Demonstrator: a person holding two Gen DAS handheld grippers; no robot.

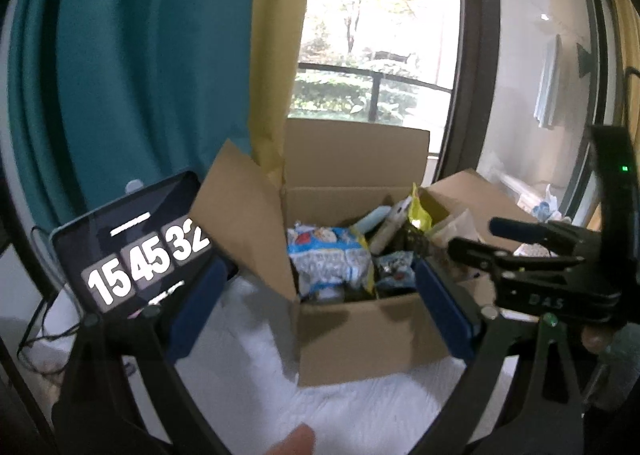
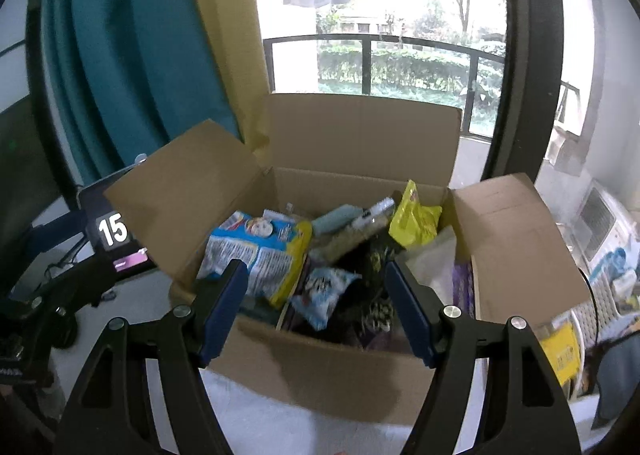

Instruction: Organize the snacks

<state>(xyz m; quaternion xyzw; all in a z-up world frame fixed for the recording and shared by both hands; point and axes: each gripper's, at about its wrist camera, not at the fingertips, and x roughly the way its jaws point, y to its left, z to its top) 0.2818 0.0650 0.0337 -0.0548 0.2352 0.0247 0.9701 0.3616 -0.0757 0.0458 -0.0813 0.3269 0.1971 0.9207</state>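
— Box (image 2: 336, 359) flaps splayed wide, snacks (image 2: 260, 251) heaped inside?
— Yes. Right gripper (image 2: 316, 307) over the box's near rim, fingers spread, empty; left gripper (image 1: 316, 303) likewise, facing its near-left corner.

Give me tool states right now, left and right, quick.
Left tool: open, holding nothing, in front of the cardboard box.
Right tool: open, holding nothing, over the box.

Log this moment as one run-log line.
left gripper: open, empty | right gripper: open, empty | box: flaps open, snacks inside | blue bag: in box, left | yellow bag: back right
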